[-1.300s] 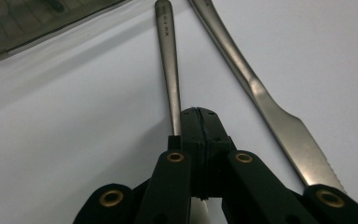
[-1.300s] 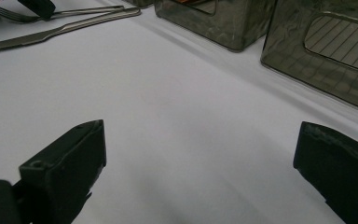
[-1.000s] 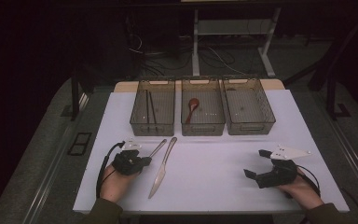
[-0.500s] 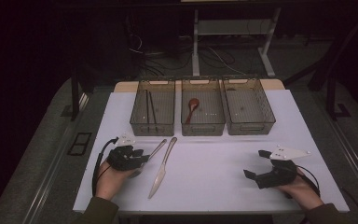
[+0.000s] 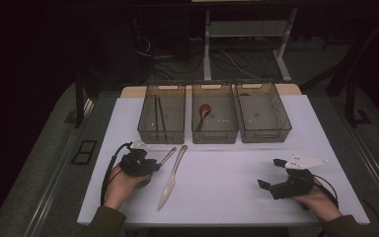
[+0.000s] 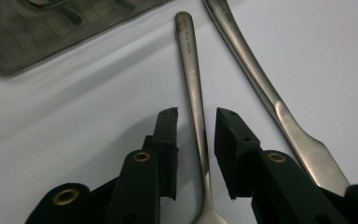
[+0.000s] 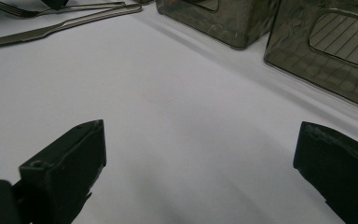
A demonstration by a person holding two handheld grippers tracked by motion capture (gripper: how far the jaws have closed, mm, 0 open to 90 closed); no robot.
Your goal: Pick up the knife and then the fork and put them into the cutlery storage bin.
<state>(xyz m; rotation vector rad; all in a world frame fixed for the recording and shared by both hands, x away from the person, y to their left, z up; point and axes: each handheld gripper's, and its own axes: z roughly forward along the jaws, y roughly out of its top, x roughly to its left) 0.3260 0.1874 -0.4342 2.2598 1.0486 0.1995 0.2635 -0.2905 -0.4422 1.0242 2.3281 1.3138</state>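
Left gripper view has the left gripper (image 6: 196, 116) low over the white table (image 6: 74, 116), its two black jaws standing either side of the fork (image 6: 192, 70) handle. A narrow gap shows on each side of the handle, so the pads are not pressing on it; the jaws have just been closing around it. The fork's tines sit back under the gripper body, and its handle runs forward between the jaws and out past their tips. Just to the right of the right jaw lies a knife (image 6: 261, 88), roughly alongside the fork. Ahead and to the left of the jaws is a corner of a clear bin (image 6: 37, 37).

From the high view, the right gripper (image 5: 272, 174) rests well apart from the fork, its jaws spread wide with nothing between them.
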